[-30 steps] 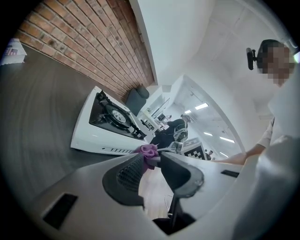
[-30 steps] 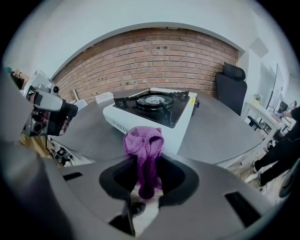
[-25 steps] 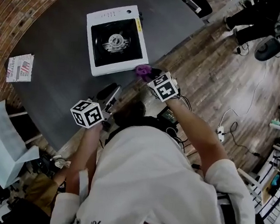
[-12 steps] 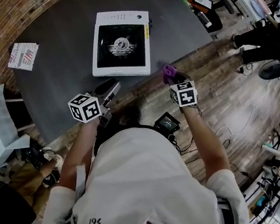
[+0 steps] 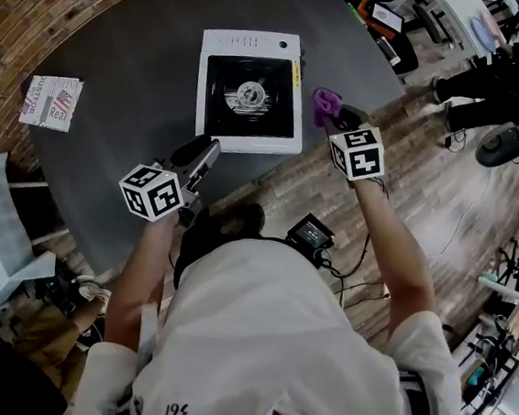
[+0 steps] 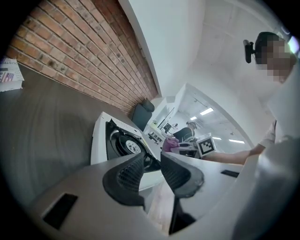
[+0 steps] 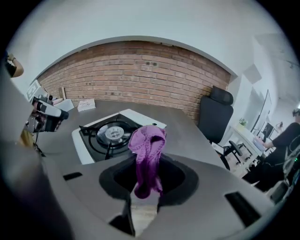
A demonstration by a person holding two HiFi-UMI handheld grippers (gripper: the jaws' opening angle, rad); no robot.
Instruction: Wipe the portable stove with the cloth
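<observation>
The white portable stove (image 5: 251, 91) with a black burner top sits on the dark round table (image 5: 137, 60). My right gripper (image 5: 336, 116) is shut on a purple cloth (image 5: 325, 102) and hovers just right of the stove, near the table edge. In the right gripper view the cloth (image 7: 147, 157) stands up between the jaws, with the stove (image 7: 110, 133) just beyond it. My left gripper (image 5: 202, 157) hangs near the stove's front left corner. Its jaws stand slightly apart with nothing between them (image 6: 151, 169); the stove (image 6: 117, 145) lies ahead.
A printed packet (image 5: 52, 102) lies at the table's left edge. A brick wall runs behind the table. A black office chair (image 7: 214, 117) stands right of the table, and a seated person (image 5: 495, 75) is at the far right among cables on the wood floor.
My right gripper has carried the cloth up from the table edge to beside the stove's right side. The left gripper moved slightly forward toward the stove.
</observation>
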